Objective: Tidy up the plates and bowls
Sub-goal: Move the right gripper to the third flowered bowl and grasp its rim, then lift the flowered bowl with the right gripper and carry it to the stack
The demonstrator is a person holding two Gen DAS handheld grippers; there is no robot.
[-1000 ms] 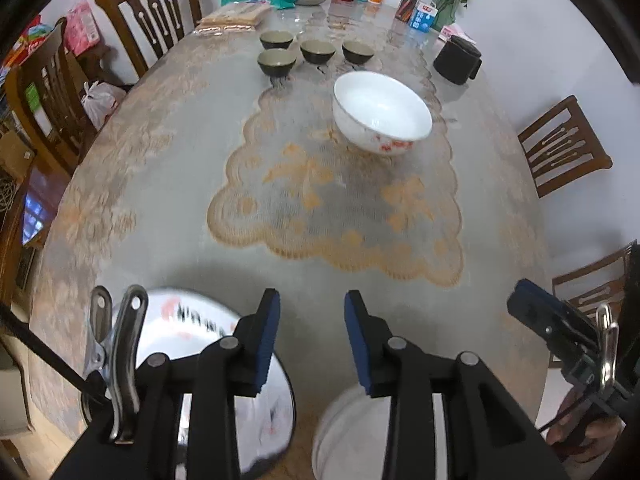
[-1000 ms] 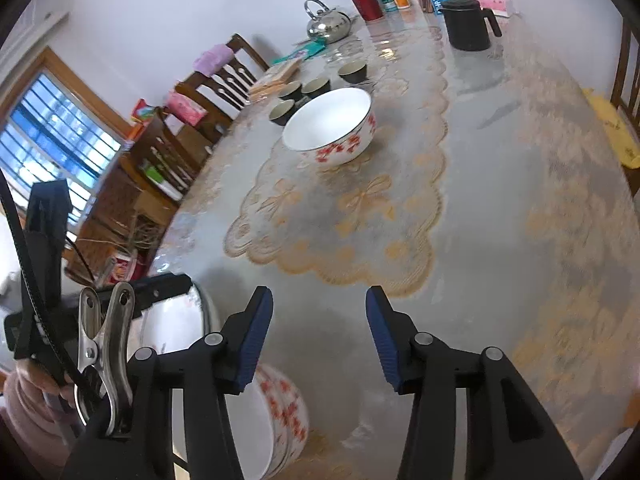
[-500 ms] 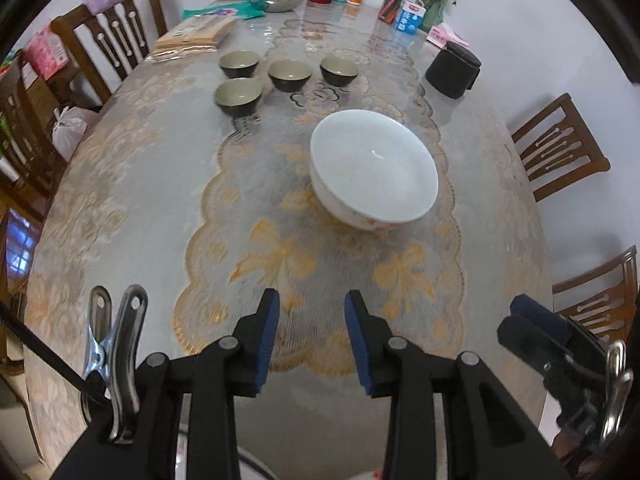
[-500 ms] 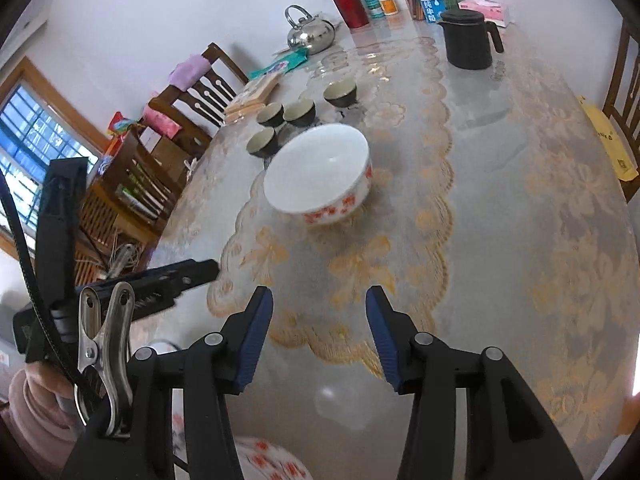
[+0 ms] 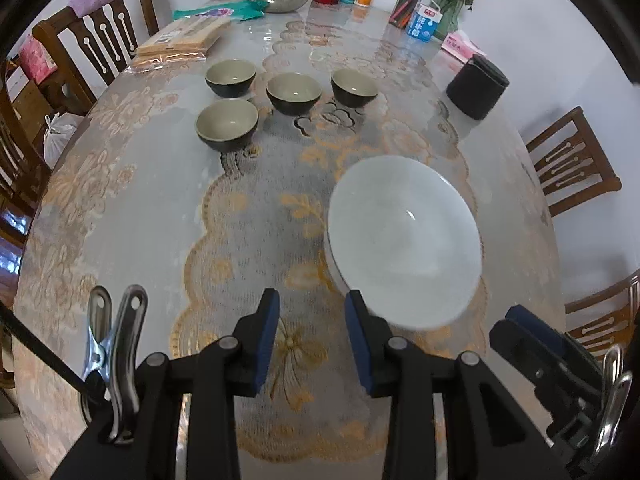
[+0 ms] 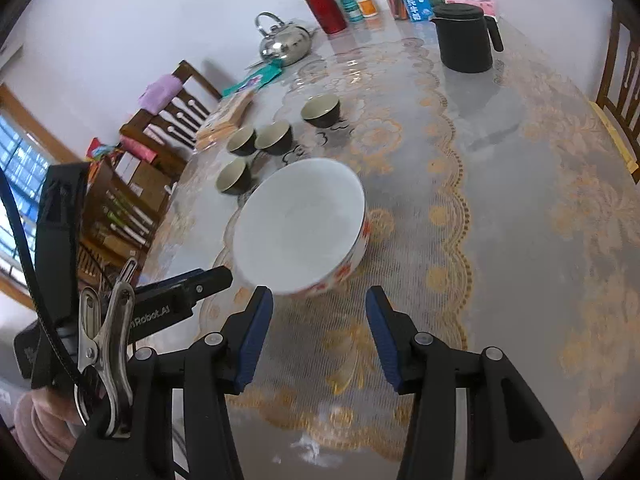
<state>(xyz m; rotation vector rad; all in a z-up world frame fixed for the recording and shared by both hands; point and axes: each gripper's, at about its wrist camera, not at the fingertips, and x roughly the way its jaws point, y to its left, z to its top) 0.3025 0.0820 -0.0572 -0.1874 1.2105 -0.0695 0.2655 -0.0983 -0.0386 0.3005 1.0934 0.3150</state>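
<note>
White bowl on lace cloth | both claws gaping, empty

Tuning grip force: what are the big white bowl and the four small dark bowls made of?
Big white bowl with red flower print: likely glazed porcelain; glossy, smooth, thin rim. Four small dark bowls with pale green insides: probably glazed stoneware; two-tone glaze, soft sheen. Both look hard and slippery.

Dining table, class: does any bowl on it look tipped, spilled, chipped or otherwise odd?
Nothing stands out. The large white bowl sits upright and empty on the table, and the four small dark bowls beyond it are upright, apart and empty too.
</note>
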